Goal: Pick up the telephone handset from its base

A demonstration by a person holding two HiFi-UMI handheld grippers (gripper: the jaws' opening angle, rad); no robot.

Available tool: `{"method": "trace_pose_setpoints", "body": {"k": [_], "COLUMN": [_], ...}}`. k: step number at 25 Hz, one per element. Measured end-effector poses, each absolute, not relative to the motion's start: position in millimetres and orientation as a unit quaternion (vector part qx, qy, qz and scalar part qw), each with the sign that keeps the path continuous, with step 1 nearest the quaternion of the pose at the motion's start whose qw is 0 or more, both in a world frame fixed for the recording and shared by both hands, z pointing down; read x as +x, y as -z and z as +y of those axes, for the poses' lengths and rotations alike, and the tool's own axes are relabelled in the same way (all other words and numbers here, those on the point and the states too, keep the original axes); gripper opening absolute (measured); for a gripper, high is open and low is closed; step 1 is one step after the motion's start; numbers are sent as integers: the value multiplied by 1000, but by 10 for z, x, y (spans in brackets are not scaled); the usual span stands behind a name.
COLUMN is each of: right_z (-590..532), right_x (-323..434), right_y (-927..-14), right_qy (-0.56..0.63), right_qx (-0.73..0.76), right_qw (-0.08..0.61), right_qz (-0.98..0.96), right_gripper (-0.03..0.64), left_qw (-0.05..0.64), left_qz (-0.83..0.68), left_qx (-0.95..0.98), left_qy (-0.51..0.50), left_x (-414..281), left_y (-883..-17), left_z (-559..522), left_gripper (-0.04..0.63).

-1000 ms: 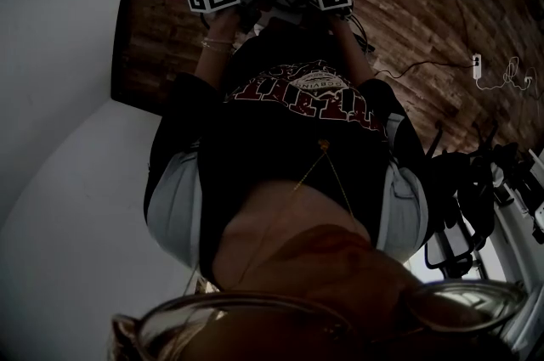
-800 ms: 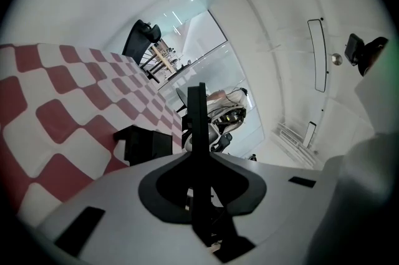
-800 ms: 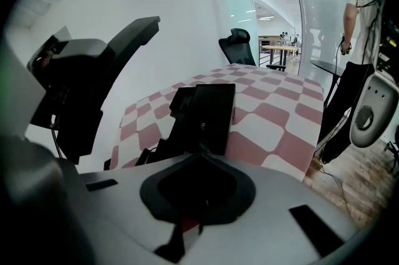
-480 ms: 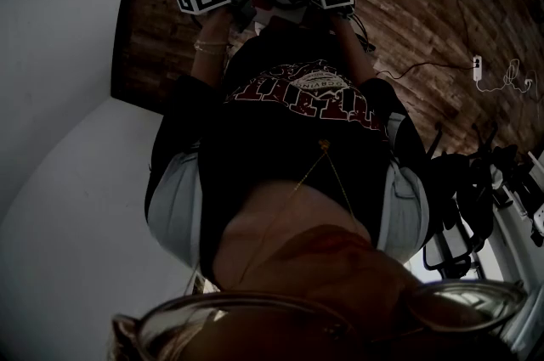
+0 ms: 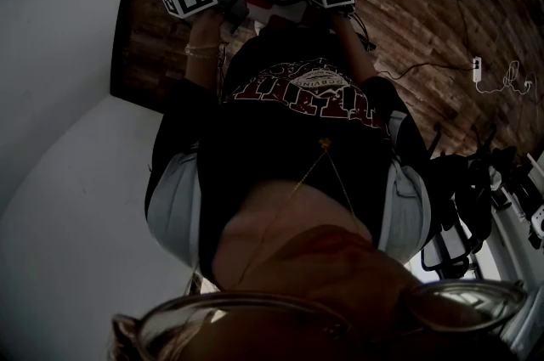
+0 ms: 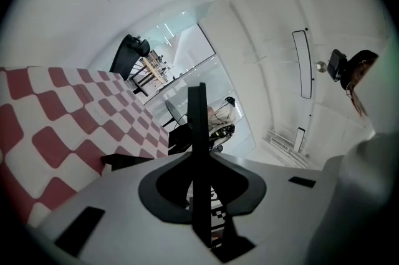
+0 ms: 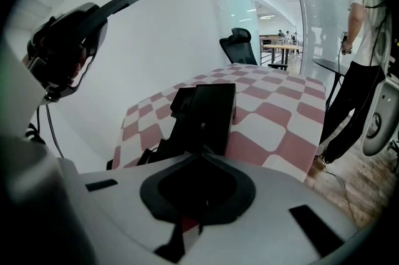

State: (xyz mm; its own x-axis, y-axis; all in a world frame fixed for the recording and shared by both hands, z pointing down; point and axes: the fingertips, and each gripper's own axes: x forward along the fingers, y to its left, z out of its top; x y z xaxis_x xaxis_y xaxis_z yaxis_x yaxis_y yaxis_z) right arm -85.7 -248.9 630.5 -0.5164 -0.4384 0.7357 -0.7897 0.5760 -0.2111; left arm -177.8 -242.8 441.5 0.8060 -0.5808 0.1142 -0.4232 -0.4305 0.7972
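The black telephone handset point(image 6: 198, 126) stands edge-on as a thin dark bar between the jaws of my left gripper point(image 6: 198, 186), which is shut on it. In the right gripper view the left gripper point(image 7: 62, 45) hangs high at the left with the handset point(image 7: 115, 5) sticking out of it, a thin cord point(image 7: 53, 126) trailing down. The black telephone base point(image 7: 206, 111) lies on the red-and-white checked table point(image 7: 274, 114). My right gripper point(image 7: 198, 195) points down at the base, its jaws closed on the base's near end.
A black office chair point(image 7: 240, 45) stands behind the table and a person point(image 7: 358, 39) stands at its right. Cables point(image 5: 476, 70) lie on the wooden floor point(image 5: 425, 28). A white wall runs along the left.
My left gripper has risen and drifted left in the head view, carrying the handset away from the base. The right gripper has kept still.
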Motion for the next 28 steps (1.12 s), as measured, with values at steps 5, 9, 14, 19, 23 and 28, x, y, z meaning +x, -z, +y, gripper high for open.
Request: {"method": "trace_pose_setpoints", "body": {"k": [5,9,14,19,23,28], "right_z": [-2473,-2465,-2464,-2484,-2490,-2479], "right_x": [-865,-862,-873,-886,-891,-911], "right_y": [-6318,-6290,-6287,-6296,-6287,-6275], "right_qy": [-273,-270,-266,-265,-269,-278], "right_qx": [370,364,362,362,362,360], "right_qw": [320,324,324,323,316,310], "right_qz": [-828,-830,-832,-834,-834,-835], "right_gripper": [18,18,18,18,18,18], "left_qw": [436,424,427,428,428,429], "left_qz": [-299,-302,-301,-298,-296,-293], "left_qx": [843,847,846,847,848,849], "left_qy": [99,105,102,100,99,97], "left_x": [-1836,-1829,-1830,-1814,-1806,-1816], "left_y": [-4311,-4204,-4227,-4236,-4233,-4233], "left_z": [-2387,-2402,-2369,-2373,-2367,-2333], "left_gripper": [80,80,80,80,80,80]}}
